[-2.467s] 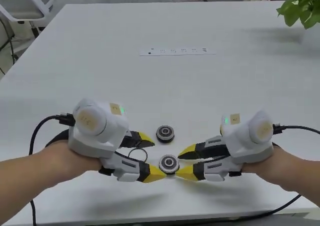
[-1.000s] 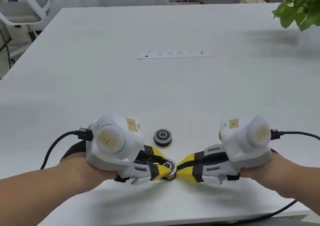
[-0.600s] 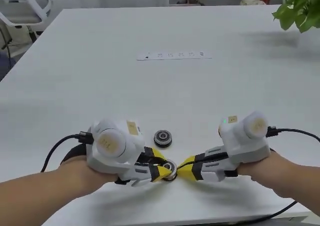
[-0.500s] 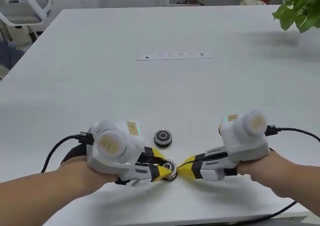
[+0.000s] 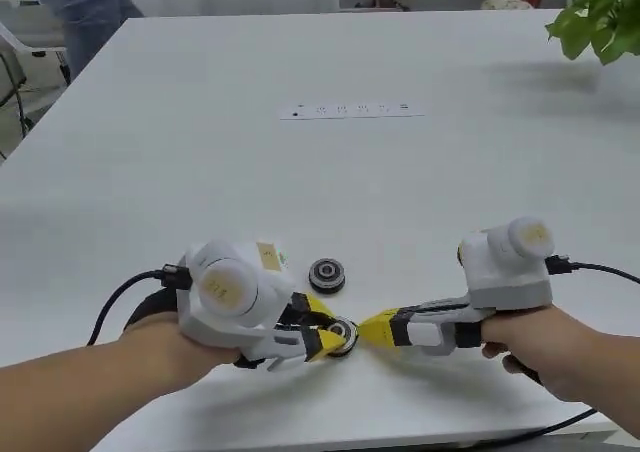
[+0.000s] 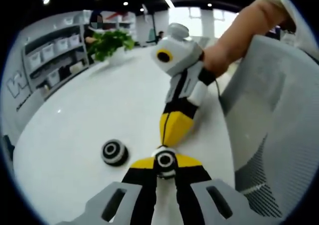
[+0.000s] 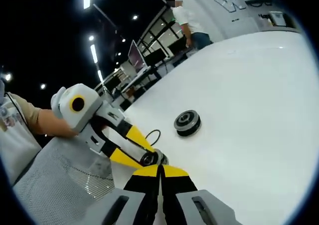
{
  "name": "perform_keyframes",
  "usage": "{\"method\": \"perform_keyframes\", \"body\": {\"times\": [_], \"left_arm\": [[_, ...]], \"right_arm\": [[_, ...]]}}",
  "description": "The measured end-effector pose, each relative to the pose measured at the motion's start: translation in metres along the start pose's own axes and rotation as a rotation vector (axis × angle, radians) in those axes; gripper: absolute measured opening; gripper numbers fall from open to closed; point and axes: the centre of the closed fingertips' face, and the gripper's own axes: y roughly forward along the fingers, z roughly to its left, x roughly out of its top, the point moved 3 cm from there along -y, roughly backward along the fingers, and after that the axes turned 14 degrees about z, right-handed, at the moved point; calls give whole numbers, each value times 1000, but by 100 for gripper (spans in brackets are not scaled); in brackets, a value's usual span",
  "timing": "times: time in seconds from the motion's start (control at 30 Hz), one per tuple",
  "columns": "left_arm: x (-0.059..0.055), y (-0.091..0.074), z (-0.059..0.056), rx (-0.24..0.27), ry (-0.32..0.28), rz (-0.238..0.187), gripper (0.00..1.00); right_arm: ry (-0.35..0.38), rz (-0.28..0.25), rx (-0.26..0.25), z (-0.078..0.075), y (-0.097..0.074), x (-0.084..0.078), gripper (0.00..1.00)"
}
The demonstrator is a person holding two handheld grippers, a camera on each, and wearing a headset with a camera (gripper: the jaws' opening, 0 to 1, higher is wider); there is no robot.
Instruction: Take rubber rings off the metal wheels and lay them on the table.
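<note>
A small metal wheel (image 5: 342, 333) with a black rubber ring sits between the yellow tips of my left gripper (image 5: 328, 334), which is shut on it just above the table. In the left gripper view the wheel (image 6: 165, 160) faces the camera between the left gripper (image 6: 165, 164) jaws. My right gripper (image 5: 366, 329) comes in from the right, jaws shut, tips pinched at the wheel's rubber rim. In the right gripper view the right gripper (image 7: 160, 170) meets the wheel (image 7: 150, 158) from beside it. A second wheel (image 5: 326, 273) lies flat on the table just beyond.
The white table (image 5: 300, 172) runs far ahead; its front edge is close under both hands. A white power strip (image 5: 350, 109) lies mid-table. A green plant (image 5: 598, 12) stands at the back right. A person (image 5: 80, 0) stands past the far left corner.
My right gripper has rolled and its body has swung to the right, while its tips stay at the wheel. The left gripper still holds the wheel. A person has appeared at the back left.
</note>
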Motion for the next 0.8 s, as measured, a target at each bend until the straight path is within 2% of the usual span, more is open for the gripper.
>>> {"method": "perform_keyframes", "body": {"times": [0.27, 0.8], "left_arm": [[0, 0, -1, 3, -5, -2, 13], [0, 1, 0, 3, 6, 4, 13]], "right_arm": [[25, -26, 23, 2, 0, 1, 0], [17, -28, 38, 7, 2, 3, 0]]}}
